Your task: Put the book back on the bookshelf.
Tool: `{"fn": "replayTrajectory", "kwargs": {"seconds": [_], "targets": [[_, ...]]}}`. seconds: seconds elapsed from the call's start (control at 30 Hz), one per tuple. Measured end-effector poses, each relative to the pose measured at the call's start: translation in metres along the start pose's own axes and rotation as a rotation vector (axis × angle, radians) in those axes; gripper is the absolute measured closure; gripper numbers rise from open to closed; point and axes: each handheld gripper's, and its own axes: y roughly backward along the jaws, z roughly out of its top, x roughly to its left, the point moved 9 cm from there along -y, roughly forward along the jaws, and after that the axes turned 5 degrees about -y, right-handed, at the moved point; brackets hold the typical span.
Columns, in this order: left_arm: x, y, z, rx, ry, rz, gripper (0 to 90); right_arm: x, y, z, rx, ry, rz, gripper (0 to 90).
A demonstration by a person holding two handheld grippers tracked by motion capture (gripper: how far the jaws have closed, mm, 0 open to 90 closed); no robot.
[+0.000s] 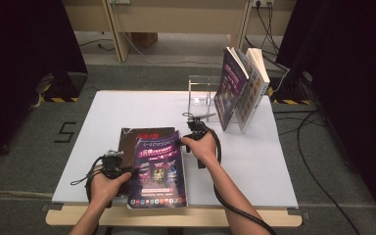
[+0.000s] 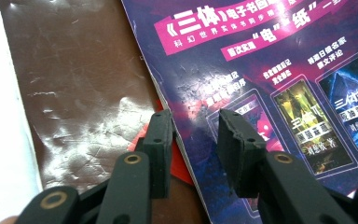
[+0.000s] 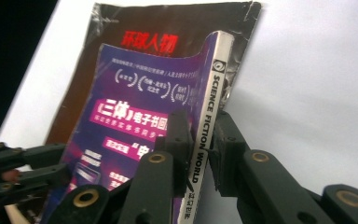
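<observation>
The right claw (image 3: 199, 140) is seen closed on the spine edge of a purple magazine (image 3: 135, 121), one jaw on the cover and the other on the far side, with the white spine lettered "SCIENCE FICTION WORLD" pinched between them and that edge raised off the bench. In the high view the right claw (image 1: 188, 138) is placed at the magazine's upper right corner, with its cable trailed back along the forearm.

The left claw (image 2: 193, 135) is held part open at the purple magazine's (image 2: 279, 93) left edge, with one jaw over the cover and the other over the dark brown magazine (image 2: 79, 88) underneath; whether the edge is gripped cannot be told.

The purple magazine (image 1: 157, 169) is laid across the brown magazine (image 1: 129, 134) near the front of the white bench (image 1: 254, 161). Toward the back right, two books (image 1: 240, 88) are leaned upright against a clear stand (image 1: 200, 95).
</observation>
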Motion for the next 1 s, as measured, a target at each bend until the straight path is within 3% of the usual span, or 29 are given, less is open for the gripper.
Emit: {"fn": "replayTrajectory", "kwargs": {"seconds": [0.17, 0.33, 0.7, 1.0], "targets": [[0.002, 0.005, 0.006, -0.025, 0.011, -0.02, 65.6, 0.001, 0.005, 0.001, -0.033, -0.03, 0.058, 81.9], [0.004, 0.009, 0.009, -0.045, 0.016, -0.013, 64.4, 0.008, 0.013, 0.006, -0.059, -0.017, 0.081, 83.1], [0.003, 0.01, 0.011, -0.06, 0.009, -0.02, 62.6, 0.014, 0.038, 0.015, -0.15, 0.032, 0.053, 83.3], [0.002, 0.009, 0.011, -0.065, 0.006, -0.021, 60.8, 0.021, 0.063, 0.023, -0.253, 0.104, 0.024, 83.2]]}}
